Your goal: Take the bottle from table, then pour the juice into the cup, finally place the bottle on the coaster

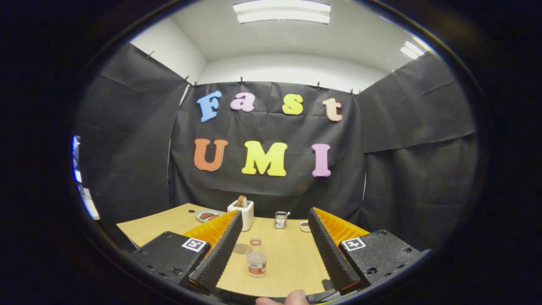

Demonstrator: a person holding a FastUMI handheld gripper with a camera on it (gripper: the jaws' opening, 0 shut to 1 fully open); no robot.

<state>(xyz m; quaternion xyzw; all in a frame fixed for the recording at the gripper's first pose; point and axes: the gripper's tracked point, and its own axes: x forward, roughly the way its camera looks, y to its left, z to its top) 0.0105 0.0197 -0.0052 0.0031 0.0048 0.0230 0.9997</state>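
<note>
Gripper (271,231) fingers are standing spread wide, touching nothing. Small clear plastic bottle (256,258) with red label and a little juice is standing upright on the light wooden table (292,258), between the fingers, nearer the left one, apart from both. Round brownish coaster (240,248) is lying just beside the bottle, next to the left finger. Beyond the fingers: white toaster (242,213) with bread, grey plate (206,215), small metal rack (280,219). A fingertip (292,298) is showing beneath the gripper.
</note>
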